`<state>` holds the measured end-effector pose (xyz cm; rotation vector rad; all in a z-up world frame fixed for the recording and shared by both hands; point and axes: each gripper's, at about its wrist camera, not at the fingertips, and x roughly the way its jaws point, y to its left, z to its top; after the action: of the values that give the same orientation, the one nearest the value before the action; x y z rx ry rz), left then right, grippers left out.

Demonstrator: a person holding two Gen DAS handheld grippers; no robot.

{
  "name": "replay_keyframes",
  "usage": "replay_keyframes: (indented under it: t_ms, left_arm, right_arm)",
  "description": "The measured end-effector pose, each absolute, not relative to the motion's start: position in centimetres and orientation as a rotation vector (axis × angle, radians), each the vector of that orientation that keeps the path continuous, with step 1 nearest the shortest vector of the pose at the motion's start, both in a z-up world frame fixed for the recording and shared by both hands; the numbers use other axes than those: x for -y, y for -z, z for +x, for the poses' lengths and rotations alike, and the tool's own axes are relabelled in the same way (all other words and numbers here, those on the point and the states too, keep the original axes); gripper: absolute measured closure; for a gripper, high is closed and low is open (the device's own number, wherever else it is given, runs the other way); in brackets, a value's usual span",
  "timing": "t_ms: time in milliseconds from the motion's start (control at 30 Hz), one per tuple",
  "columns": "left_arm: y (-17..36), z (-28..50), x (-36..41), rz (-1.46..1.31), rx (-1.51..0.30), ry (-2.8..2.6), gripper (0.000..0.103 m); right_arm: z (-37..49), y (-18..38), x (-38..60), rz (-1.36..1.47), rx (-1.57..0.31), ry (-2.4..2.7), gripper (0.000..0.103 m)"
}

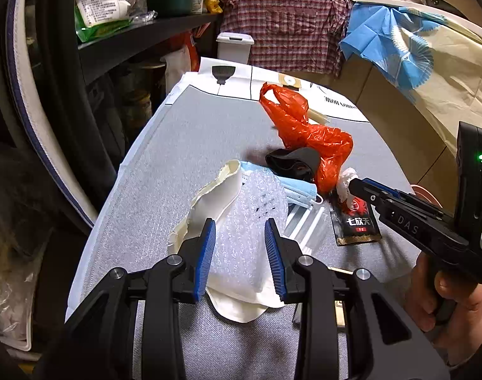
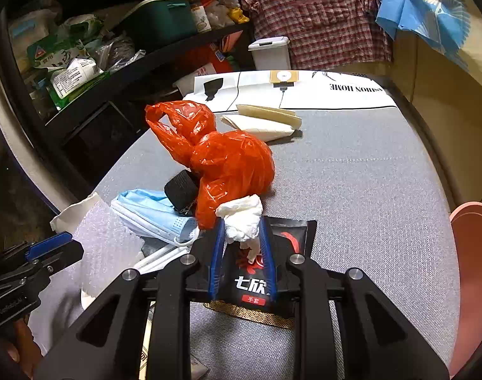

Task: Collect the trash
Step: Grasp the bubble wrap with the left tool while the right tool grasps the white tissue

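Trash lies on a grey table (image 1: 177, 145): a red plastic bag (image 1: 307, 133) (image 2: 228, 161), a blue face mask (image 1: 297, 190) (image 2: 158, 215), a black object (image 1: 291, 163), bubble wrap (image 1: 241, 231) (image 2: 108, 247) on a cream paper bag (image 1: 215, 199), and a black glove packet (image 1: 356, 221) (image 2: 256, 281). My left gripper (image 1: 240, 231) is open, its jaws on either side of the bubble wrap. My right gripper (image 2: 242, 231) is shut on a crumpled white tissue (image 2: 242, 218) (image 1: 347, 183) beside the red bag, above the packet.
Folded cream paper (image 2: 263, 120) lies behind the red bag. A white printed bag (image 2: 304, 90) lies at the table's far end, a white bin (image 1: 235, 47) beyond it. Cluttered dark shelves (image 1: 139, 41) stand to the left. A pink round object (image 2: 472, 253) is at the right.
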<state>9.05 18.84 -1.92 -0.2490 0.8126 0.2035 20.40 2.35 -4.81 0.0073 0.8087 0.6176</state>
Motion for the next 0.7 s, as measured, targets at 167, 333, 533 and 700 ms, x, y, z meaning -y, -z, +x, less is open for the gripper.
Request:
replay_keyframes:
  t_ms: [167,333,533,700]
  left_arm:
    - [2.3,9.2,-18.7,-0.245,-0.831,-0.190,0.081]
    - [2.1,9.1,-18.4,-0.228,-0.833,-0.185,0.090]
    - [0.7,8.4,-17.7,-0.201,-0.785,-0.186,0.092]
    - [-0.2,7.7,-17.4,-0.205,-0.755,-0.180,0.092]
  right_arm:
    - [20.2,4.8,-2.4,-0.011,-0.803,-0.626,0.094]
    - [19.6,4.0,-1.9,-0.024,-0.773,-0.622,0.097]
    - [18.9,2.8,-0.9,-0.021,-0.744,-0.615,0.098]
    - [17.9,1.7,0.3,-0.016,-0.717,-0.609,0.098]
